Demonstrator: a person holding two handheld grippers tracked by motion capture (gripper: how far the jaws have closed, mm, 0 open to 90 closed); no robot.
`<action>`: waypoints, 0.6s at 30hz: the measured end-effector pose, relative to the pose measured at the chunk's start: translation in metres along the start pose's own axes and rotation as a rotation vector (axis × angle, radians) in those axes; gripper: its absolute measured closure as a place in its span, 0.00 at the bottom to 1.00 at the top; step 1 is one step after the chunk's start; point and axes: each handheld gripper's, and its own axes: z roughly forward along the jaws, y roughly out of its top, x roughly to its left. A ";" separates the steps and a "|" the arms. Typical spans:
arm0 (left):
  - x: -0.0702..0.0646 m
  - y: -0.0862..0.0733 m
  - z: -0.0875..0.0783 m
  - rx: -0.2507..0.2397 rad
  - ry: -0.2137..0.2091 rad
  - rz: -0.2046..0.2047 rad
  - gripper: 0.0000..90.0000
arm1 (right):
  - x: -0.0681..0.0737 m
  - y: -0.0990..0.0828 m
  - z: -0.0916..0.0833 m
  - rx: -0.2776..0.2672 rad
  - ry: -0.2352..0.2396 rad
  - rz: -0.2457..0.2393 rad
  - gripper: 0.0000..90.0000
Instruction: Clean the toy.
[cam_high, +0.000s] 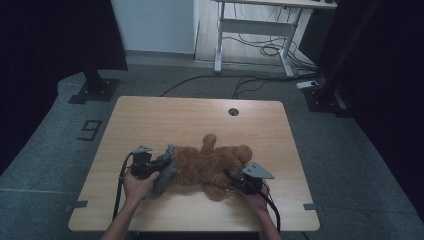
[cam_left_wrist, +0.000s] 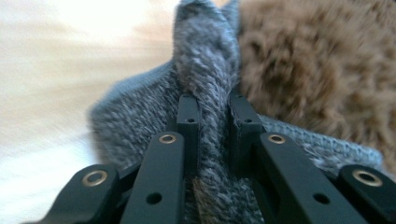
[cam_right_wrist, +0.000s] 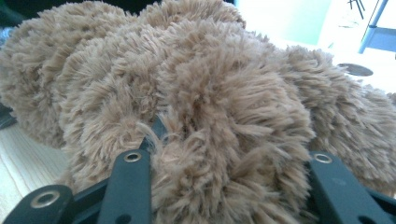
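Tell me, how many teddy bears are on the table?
1. The brown teddy bear lies in the middle of the table, between the left gripper and the right gripper. Grey knit clothing lies at its left end.

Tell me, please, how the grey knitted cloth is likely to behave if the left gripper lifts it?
Probably floppy: the grey knitted cloth bunches into a fold where the left gripper pinches it. Likely light, being thin knit. It may snag or drag on the brown plush toy that it touches.
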 end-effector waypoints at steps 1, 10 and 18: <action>-0.001 -0.001 0.004 -0.002 -0.016 -0.016 0.86 | 0.000 0.000 0.000 -0.004 0.005 0.004 0.61; -0.005 0.016 0.013 -0.076 -0.090 -0.077 0.89 | 0.000 0.005 0.004 -0.067 0.034 -0.018 0.64; 0.006 0.039 0.025 -0.133 -0.057 -0.109 0.89 | -0.012 0.030 0.033 -0.093 -0.031 -0.155 0.63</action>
